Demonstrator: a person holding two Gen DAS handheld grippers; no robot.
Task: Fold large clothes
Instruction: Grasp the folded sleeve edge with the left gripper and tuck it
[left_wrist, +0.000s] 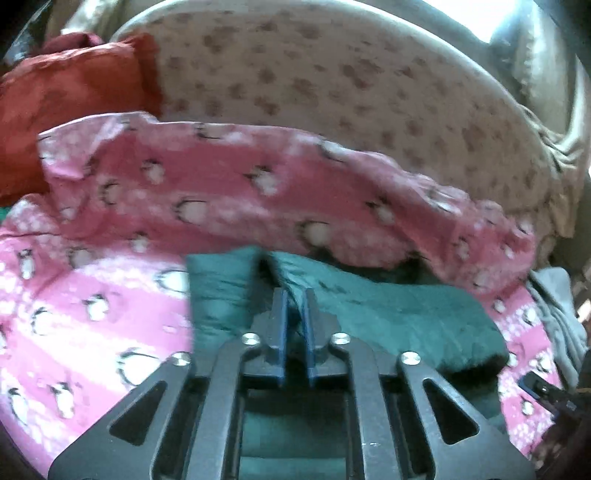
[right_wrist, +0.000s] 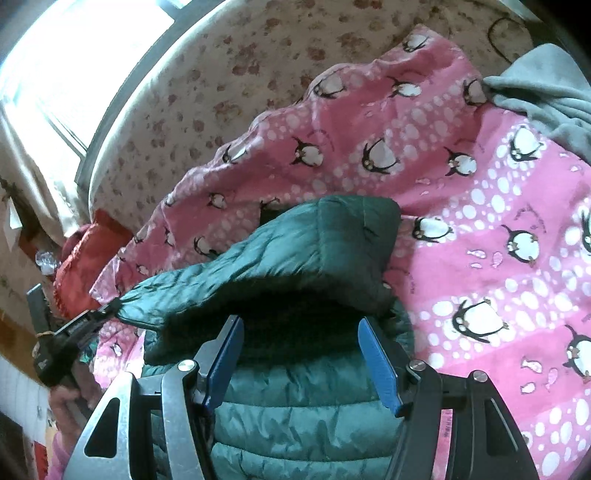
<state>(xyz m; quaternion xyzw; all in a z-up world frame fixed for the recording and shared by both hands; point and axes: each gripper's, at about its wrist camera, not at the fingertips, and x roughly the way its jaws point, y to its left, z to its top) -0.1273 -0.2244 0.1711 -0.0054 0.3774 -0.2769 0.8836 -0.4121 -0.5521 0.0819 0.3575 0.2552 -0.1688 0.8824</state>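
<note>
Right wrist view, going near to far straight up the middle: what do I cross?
Right gripper, open → green jacket, its flap lifted by the left gripper → pink penguin blanket → floral sheet.

Open pink blanket (right_wrist: 498, 236) rightward; green jacket (right_wrist: 295, 254) ahead; grey garment (right_wrist: 546, 99) far right

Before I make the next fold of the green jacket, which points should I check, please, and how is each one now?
1. Left gripper shut on green jacket: ok.
2. Right gripper open and free: ok.
3. Held flap lifted off the jacket body: ok.
4. Pink penguin blanket not caught in the left grip: cannot tell.
5. Grey cloth apart from the jacket: ok.
</note>
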